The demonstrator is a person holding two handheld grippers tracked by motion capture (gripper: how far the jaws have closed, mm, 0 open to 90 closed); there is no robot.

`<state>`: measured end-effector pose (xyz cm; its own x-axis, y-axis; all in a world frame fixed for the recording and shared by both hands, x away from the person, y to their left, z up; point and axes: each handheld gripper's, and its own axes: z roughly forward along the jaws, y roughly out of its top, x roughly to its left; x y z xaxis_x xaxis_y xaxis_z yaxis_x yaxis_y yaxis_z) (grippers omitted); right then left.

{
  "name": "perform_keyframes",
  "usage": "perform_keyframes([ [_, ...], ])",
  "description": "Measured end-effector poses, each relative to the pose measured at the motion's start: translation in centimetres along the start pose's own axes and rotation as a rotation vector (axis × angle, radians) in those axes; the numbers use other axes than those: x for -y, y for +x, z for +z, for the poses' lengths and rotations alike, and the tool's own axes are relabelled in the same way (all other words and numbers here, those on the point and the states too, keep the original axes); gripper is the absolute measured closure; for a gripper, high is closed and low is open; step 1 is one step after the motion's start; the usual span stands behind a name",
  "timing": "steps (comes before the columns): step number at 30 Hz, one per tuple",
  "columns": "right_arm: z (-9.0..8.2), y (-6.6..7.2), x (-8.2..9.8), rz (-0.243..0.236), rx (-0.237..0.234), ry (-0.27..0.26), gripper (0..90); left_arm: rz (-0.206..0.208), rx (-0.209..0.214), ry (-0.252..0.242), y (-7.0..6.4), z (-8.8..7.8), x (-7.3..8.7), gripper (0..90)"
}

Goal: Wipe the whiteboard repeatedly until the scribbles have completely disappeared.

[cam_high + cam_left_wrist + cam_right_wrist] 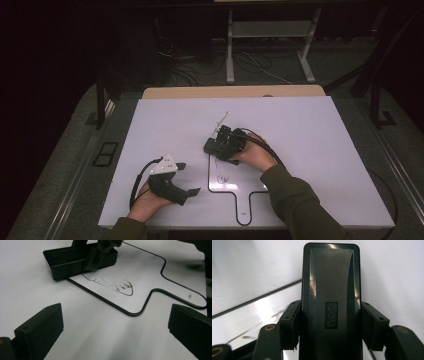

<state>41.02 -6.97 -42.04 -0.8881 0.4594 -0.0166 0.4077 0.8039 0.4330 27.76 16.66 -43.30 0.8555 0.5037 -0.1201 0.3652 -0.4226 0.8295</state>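
A black block eraser [330,285] with an embossed logo is clamped between the pads of my right gripper [330,325], which is shut on its two long sides. In the high view that gripper [229,142] holds the eraser [214,146] at the top left corner of a small paddle-shaped whiteboard [240,175] with a black border. A dark scribble [110,282] is on the board just below the eraser [72,261]. My left gripper [187,178] rests to the left of the board, open with nothing between its fingers [40,327].
The whiteboard lies on a large white tabletop [310,135]. A thin pen-like object [222,120] lies just beyond the right gripper. Dark floor, cables and table legs [230,50] lie past the far edge.
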Motion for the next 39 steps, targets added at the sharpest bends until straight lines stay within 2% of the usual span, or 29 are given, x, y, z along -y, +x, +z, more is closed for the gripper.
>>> perform_keyframes([
  [1, 0.0, 0.0, 0.1, 0.006, 0.001, -0.002, 38.4, -0.002, 0.0, -0.002, 0.0, 0.0, 0.0, 0.0],
  [4, -0.2, 0.5, 0.2, -0.017, 0.003, 0.014, 38.3, -0.005, 0.0, -0.002, 0.0, 0.0, 0.0, 0.0],
  [8, -0.5, 1.5, 0.9, -0.057, -0.027, 0.005, 38.4, -0.002, 0.002, 0.0, -0.1, 0.0, 0.0, 0.0],
  [12, -0.8, 2.4, 1.5, -0.074, -0.046, 0.004, 38.3, -0.004, 0.0, -0.001, -0.1, 0.1, 0.0, 0.0],
  [20, -1.3, 4.5, 2.3, -0.133, -0.055, 0.01, 38.4, -0.006, 0.001, -0.003, -0.1, 0.1, 0.0, 0.0],
  [30, -1.7, 6.8, 3.0, -0.189, -0.097, 0.013, 38.4, 0.0, 0.0, 0.0, -0.1, 0.1, -0.1, 0.0],
  [34, -1.7, 6.5, 3.0, -0.191, -0.099, 0.007, 38.4, -0.002, 0.0, -0.001, -0.1, 0.0, 0.0, 0.0],
  [39, -1.6, 5.0, 3.1, -0.146, -0.069, 0.0, 38.4, -0.002, 0.001, 0.0, -0.1, 0.1, 0.0, 0.0],
])
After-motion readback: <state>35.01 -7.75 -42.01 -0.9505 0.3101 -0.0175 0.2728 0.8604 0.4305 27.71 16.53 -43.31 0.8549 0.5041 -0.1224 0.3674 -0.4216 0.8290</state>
